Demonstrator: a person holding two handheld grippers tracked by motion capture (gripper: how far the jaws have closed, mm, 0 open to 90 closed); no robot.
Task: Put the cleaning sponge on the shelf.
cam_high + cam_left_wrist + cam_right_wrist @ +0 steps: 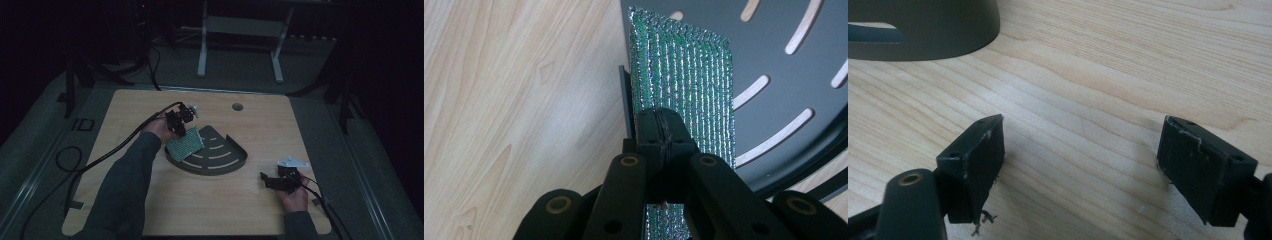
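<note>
One green scouring pad (184, 142), one slotted grey tray (227, 167), two tongs.

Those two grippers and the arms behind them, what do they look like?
Both are black, each with two jointed arms ending in flat, blocky pads. The left gripper has brass-coloured rivets at its joints; the right gripper has scuffed pads with frayed bits. A grey three-cornered plate tops the right one. A black cable trails from the left. The sleeves are dark.

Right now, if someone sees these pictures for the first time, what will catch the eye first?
Probably the glittering green scouring pad, pinched edge-on in the shut left tongs at the left edge of the dark slotted corner tray in the middle of the wooden table. Next, the right tongs, wide open and holding nothing, low over the bare wood near the table's right front corner.
</note>
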